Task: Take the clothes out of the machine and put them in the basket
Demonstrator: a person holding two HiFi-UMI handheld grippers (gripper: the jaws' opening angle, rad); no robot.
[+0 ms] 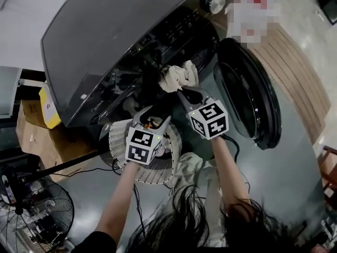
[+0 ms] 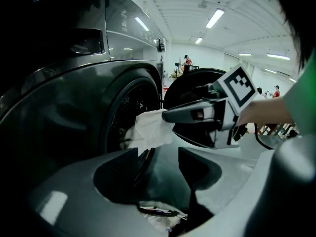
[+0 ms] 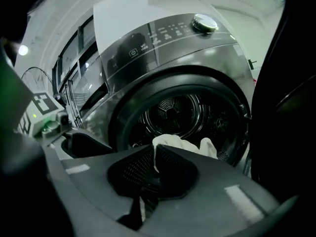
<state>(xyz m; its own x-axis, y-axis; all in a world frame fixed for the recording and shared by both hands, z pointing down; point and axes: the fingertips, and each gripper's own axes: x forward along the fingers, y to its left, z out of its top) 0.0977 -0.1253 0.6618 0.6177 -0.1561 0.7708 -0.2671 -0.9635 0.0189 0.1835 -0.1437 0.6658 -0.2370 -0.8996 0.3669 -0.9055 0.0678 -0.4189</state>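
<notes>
Cream cloth [image 1: 178, 77] sits bunched at the mouth of the dark grey washing machine [image 1: 105, 46]. The right hand-held gripper [image 1: 181, 92] is clenched on it. In the right gripper view the jaws are pressed together with a fold of the cloth [image 3: 180, 144] pinched at their tips. The rest of the cloth spills over the lip, toward the perforated drum [image 3: 173, 110] behind it. The left gripper view shows the same from the side, with the cloth [image 2: 150, 127] hanging off the nose of the right hand-held gripper [image 2: 165, 115], just in front of the opening.

The left hand-held gripper [image 1: 154, 121] is released. Its jaws stand apart with nothing between them, and it is lower and nearer the person than the right one.

The white slatted basket [image 1: 118, 136] stands on the floor in front of the machine, directly beneath the left hand-held gripper. From the held cloth it lies down, back toward the person and a little to the left. The open door [image 1: 247, 94] swings out on the right, clear of that line.

Most likely the coming move is a pull away from the opening and then a descent over the basket rim. The cloth's trailing end points into the drum, so it may drag on the lip. The right hand-held gripper carries the cloth; the left is nearer the basket and free to help.
</notes>
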